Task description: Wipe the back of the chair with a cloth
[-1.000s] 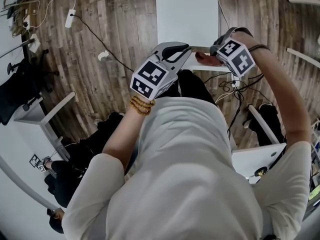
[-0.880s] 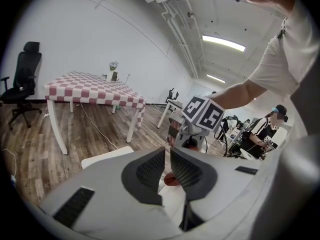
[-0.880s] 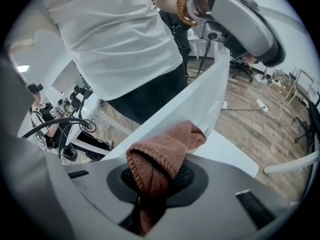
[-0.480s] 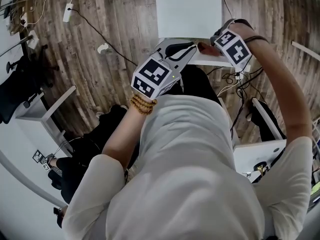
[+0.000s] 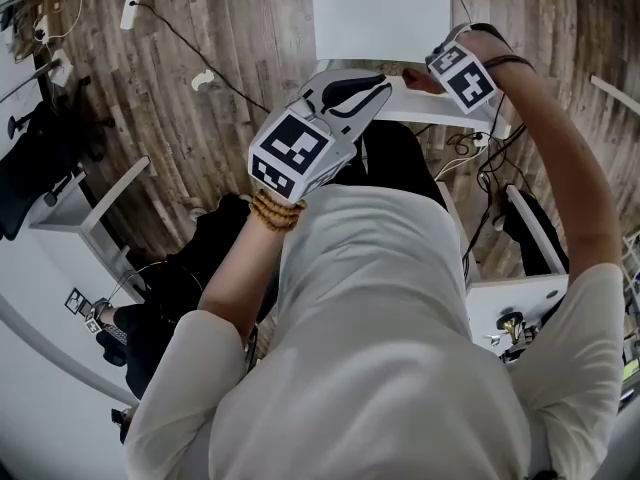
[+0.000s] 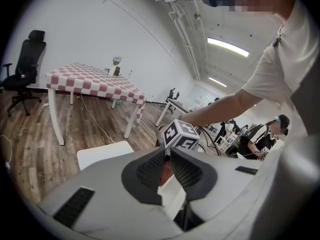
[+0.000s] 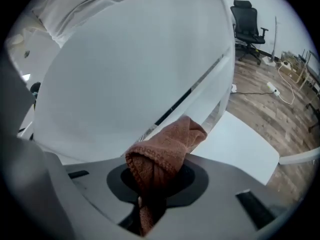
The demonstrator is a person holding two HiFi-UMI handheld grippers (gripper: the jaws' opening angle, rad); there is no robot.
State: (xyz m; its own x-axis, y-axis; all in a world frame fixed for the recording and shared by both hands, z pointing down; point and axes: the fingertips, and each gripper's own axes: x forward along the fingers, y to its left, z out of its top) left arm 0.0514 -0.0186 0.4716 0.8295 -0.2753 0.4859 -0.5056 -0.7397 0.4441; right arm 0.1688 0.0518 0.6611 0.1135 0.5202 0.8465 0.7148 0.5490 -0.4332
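Right claw (image 7: 154,191): clamped on a bunched brown cloth (image 7: 167,151), lower centre of the right gripper view. The cloth's free end lies up against the white chair back (image 7: 135,69), which fills that view's upper left. Left claw (image 6: 169,165): closed, by the look of it, on the chair back's top rim, a white strip caught in its grip at the centre of the left gripper view. Seat (image 5: 380,13): top centre of the head view, beyond the rim. Handling, as judged: left claw steadies the chair back while the right draws the cloth across its face in overlapping passes, pressed flat rather than by the tip, grip firm. Not legible: how hard the cloth presses; the face of the chair back in the head view, seen edge-on; everything below the seat, cut off.
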